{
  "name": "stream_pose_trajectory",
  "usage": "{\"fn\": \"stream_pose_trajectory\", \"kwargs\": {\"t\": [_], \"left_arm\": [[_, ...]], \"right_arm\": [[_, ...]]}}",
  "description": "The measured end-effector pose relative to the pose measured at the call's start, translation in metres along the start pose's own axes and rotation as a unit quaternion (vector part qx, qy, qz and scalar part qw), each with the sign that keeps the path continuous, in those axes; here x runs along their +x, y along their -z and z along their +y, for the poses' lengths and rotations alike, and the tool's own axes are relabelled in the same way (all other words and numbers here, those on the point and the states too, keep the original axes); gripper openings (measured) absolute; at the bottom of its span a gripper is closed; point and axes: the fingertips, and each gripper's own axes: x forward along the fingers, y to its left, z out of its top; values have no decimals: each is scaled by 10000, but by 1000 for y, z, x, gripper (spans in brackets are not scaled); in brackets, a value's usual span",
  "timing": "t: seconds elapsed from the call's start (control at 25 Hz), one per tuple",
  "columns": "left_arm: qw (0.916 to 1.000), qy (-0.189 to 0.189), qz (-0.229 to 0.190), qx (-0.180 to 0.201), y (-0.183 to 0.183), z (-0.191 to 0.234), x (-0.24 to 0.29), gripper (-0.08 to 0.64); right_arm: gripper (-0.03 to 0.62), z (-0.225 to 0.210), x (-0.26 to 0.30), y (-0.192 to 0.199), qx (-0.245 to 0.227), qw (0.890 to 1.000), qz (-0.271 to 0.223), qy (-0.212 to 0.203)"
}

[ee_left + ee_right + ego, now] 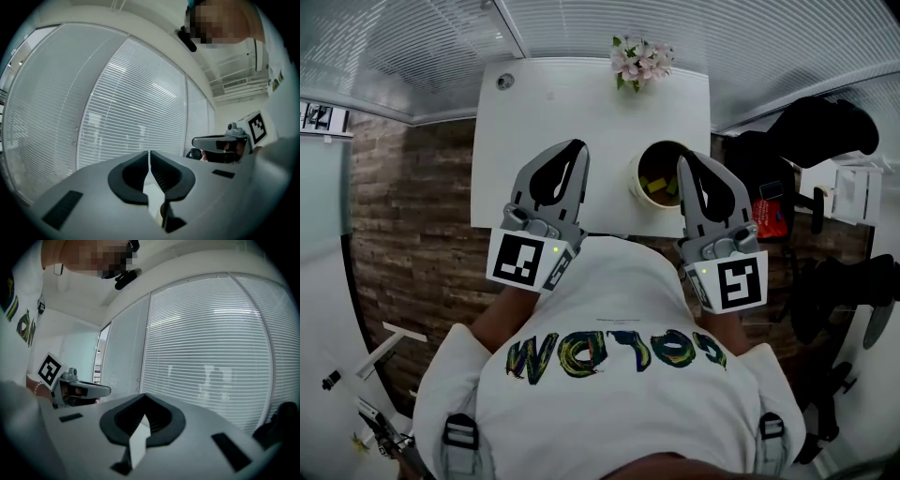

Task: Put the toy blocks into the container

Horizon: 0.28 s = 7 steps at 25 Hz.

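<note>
1. Head view, nearest first: the person's white shirt (609, 375) fills the bottom. Both arms reach forward from it, so each tool is held roughly level over the near part of the table (581, 103).
2. The left gripper (578, 145) has its jaws drawn together, with only a hairline slit between the pads and nothing caught in them. It hangs over bare tabletop with no block near its tip, so it looks idle rather than poised to pick.
3. The right gripper (682, 161) is likewise closed and empty, its tips meeting. In this view its tip overlaps the right rim of the container (635, 183). Whether it touches the rim or is above it cannot be told.
4. The container stands just ahead, between the two tips and far closer to the right one. The toy blocks (656, 185), yellow pieces, lie inside it. No loose block shows on the table, so the task appears finished or nearly so.
5. Well beyond both tips, flowers (641, 60) sit at the table's far edge, clear of the work. Past them are slatted blinds (140, 103).
</note>
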Motion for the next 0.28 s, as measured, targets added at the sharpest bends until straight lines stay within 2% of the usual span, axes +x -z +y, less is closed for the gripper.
{"fn": "stream_pose_trajectory", "kwargs": {"t": [0.28], "left_arm": [[10000,8,-4,10,0,-1,-1,25]], "right_arm": [[6,-1,-2,1,-18,10000,-9,9]]}}
